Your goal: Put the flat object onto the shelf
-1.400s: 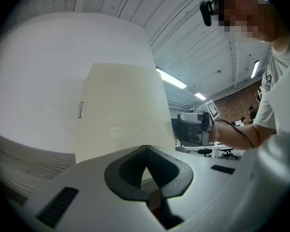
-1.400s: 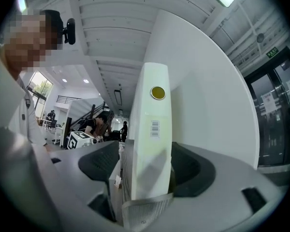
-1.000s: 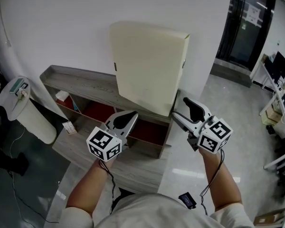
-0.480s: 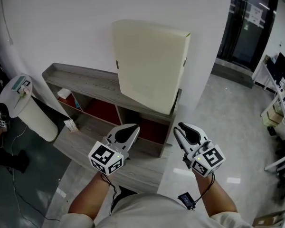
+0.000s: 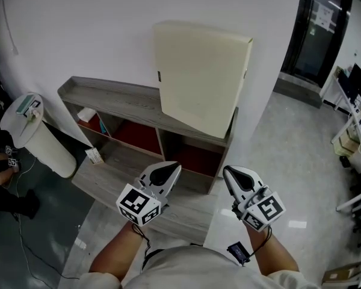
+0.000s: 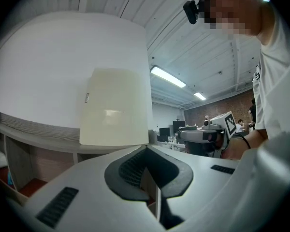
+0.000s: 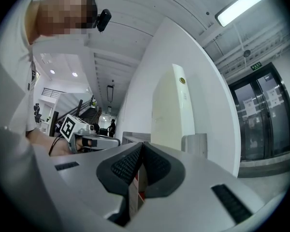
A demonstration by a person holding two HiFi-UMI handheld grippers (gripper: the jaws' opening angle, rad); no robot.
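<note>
Head view, right tool [image 5: 230, 173] just closed, empty

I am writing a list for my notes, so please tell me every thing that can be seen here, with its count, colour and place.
flat box: one, cream, standing on the top board of the shelf, by the white wall
shelf: one, grey wood with red inside its compartments, along the wall
small thing: one, white, in the left compartment; too small to name
small card: one, white, on the lower board, at the left
cylinder: one, white, left of the shelf
glass door: one, dark frame, upper right
left hand-held gripper: one, white and black, shut and empty, in front of the shelf
right hand-held gripper: one, white and black, jaws just closed with nothing between them, beside the left one
</note>
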